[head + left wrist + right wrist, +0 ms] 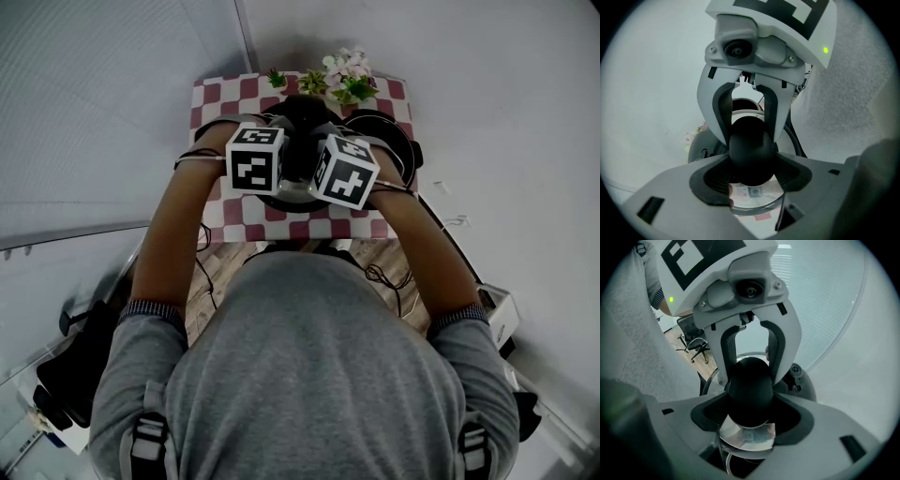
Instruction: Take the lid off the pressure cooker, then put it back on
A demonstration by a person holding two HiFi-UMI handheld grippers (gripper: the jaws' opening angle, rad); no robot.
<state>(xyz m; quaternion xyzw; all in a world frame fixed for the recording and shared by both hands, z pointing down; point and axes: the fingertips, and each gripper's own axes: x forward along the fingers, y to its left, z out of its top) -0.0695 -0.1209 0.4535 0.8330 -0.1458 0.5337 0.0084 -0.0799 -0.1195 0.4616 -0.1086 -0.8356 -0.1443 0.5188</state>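
Note:
The pressure cooker's lid (292, 194) is a steel disc with a big black knob (302, 117). In the head view it hangs over the checked cloth, left of the black cooker pot (392, 141). My left gripper (289, 173) and right gripper (315, 175) face each other, both shut on the knob. In the left gripper view the knob (749, 152) fills my jaws, with the steel lid (754, 197) below it and the right gripper (747, 110) clamped opposite. The right gripper view mirrors this: knob (750, 392), lid (747, 434), left gripper (752, 348) opposite.
A small table with a red-and-white checked cloth (220, 98) stands against the wall. Potted flowers (342, 75) line its back edge. The dark pot body (806, 385) lies just beyond the lid. Cables trail from both wrists. An office chair (693, 341) stands on the wooden floor.

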